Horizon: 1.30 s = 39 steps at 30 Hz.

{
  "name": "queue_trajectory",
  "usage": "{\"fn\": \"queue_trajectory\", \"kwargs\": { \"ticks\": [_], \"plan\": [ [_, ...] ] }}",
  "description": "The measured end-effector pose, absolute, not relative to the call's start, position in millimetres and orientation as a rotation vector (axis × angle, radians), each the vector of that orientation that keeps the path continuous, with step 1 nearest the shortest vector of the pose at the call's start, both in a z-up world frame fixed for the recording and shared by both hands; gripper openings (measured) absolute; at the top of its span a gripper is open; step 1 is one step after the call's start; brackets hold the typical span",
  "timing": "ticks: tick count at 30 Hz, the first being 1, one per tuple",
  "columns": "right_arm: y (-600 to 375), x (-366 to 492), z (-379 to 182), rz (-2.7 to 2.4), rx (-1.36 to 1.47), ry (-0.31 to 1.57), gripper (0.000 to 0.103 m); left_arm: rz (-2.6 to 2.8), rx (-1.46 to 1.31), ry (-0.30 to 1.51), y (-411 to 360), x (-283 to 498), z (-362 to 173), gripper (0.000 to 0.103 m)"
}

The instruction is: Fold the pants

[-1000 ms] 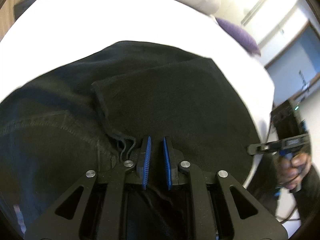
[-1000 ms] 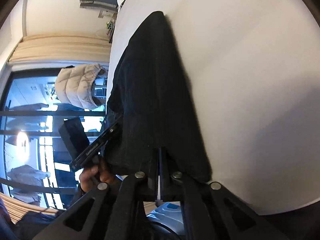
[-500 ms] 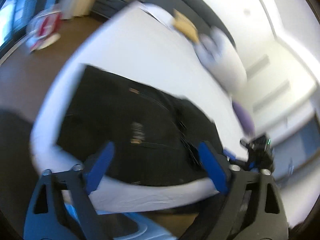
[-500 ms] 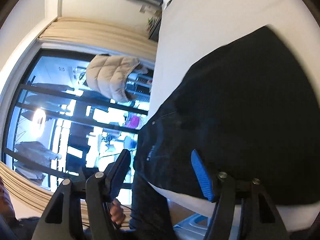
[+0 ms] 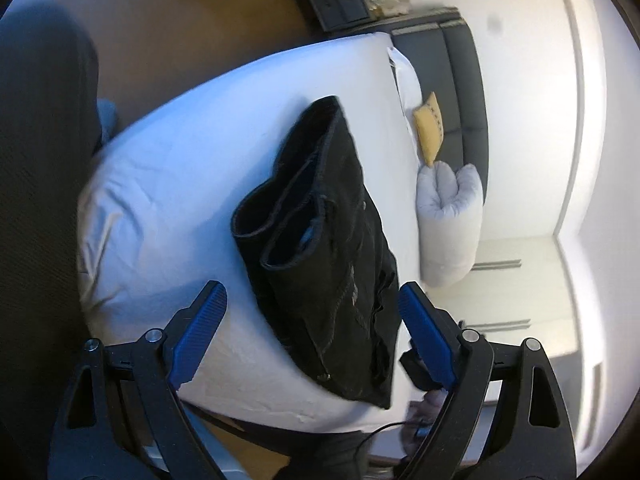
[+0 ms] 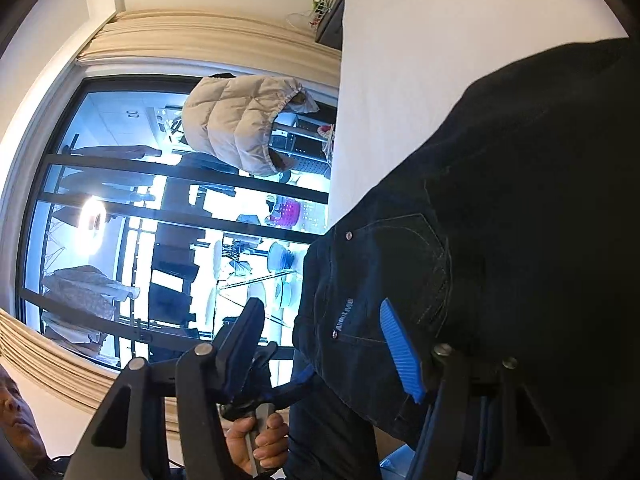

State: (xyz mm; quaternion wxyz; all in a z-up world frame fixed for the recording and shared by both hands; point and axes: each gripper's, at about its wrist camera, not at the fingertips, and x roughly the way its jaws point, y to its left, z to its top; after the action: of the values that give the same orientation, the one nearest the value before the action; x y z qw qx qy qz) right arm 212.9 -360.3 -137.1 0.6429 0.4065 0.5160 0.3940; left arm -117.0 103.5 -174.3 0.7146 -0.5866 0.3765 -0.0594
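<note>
Item: black denim pants (image 5: 320, 248), folded into long band, lying on white-sheeted mattress (image 5: 168, 200).
Long axis: runs from waistband end at near mattress edge away toward leg hems at far end.
Left gripper (image 5: 310, 334): released, blue pads wide apart, nothing between; hovers off near edge, pants straight ahead.
Right gripper (image 6: 320, 344): released, empty; waistband and pocket end just beyond its blue pad. Likely nearer of two for next fold.
</note>
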Motion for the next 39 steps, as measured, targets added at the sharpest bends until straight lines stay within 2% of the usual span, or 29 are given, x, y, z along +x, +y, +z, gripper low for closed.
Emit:
{"fn": "queue_trajectory", "kwargs": {
  "ticks": [7, 9, 11, 12, 13, 15, 16, 17, 19, 25, 26, 27, 30, 35, 37, 38, 39],
  "plan": [
    [-363, 222, -145, 0.89, 0.954, 1.207, 0.064, -0.157, -1.452, 0.779, 118, -107, -197, 0.086],
    [-364, 224, -147, 0.89, 0.955, 1.212, 0.064, -0.177, -1.482, 0.775, 117, -101, -202, 0.077],
    [-365, 226, -149, 0.889, 0.953, 1.22, 0.064, -0.186, -1.51, 0.791, 112, -96, -205, 0.052],
    [-366, 226, -150, 0.884, 0.947, 1.227, 0.064, -0.188, -1.527, 0.802, 111, -94, -208, 0.045],
    [-365, 228, -150, 0.879, 0.944, 1.234, 0.064, -0.19, -1.536, 0.808, 111, -92, -209, 0.034],
    [-366, 232, -153, 0.871, 0.933, 1.255, 0.064, -0.19, -1.538, 0.815, 109, -87, -210, 0.029],
    [-366, 234, -154, 0.868, 0.93, 1.261, 0.064, -0.19, -1.526, 0.814, 107, -86, -209, 0.021],
    [-366, 237, -155, 0.865, 0.928, 1.27, 0.064, -0.193, -1.505, 0.81, 105, -85, -207, 0.018],
    [-363, 244, -157, 0.864, 0.924, 1.293, 0.064, -0.201, -1.458, 0.801, 104, -82, -197, 0.014],
    [-338, 263, -177, 0.856, 0.845, 1.416, 0.064, -0.218, -1.316, 0.796, 95, -65, -160, 0.013],
    [-330, 265, -182, 0.84, 0.81, 1.458, 0.063, -0.218, -1.299, 0.798, 92, -63, -156, 0.013],
    [-325, 267, -187, 0.81, 0.771, 1.495, 0.055, -0.218, -1.275, 0.799, 89, -62, -151, 0.013],
    [-323, 272, -195, 0.779, 0.763, 1.52, 0.046, -0.224, -1.212, 0.802, 78, -58, -133, 0.013],
    [-331, 266, -204, 0.789, 0.837, 1.462, 0.039, -0.258, -1.096, 0.798, 53, -33, -96, 0.013],
    [-336, 261, -205, 0.797, 0.882, 1.416, 0.039, -0.283, -1.037, 0.798, 38, -22, -80, 0.013],
    [-339, 259, -202, 0.795, 0.897, 1.395, 0.047, -0.295, -1.007, 0.798, 31, -17, -72, 0.013],
    [-343, 257, -195, 0.797, 0.911, 1.361, 0.06, -0.313, -0.958, 0.8, 19, -11, -61, 0.013]
  ]
}}
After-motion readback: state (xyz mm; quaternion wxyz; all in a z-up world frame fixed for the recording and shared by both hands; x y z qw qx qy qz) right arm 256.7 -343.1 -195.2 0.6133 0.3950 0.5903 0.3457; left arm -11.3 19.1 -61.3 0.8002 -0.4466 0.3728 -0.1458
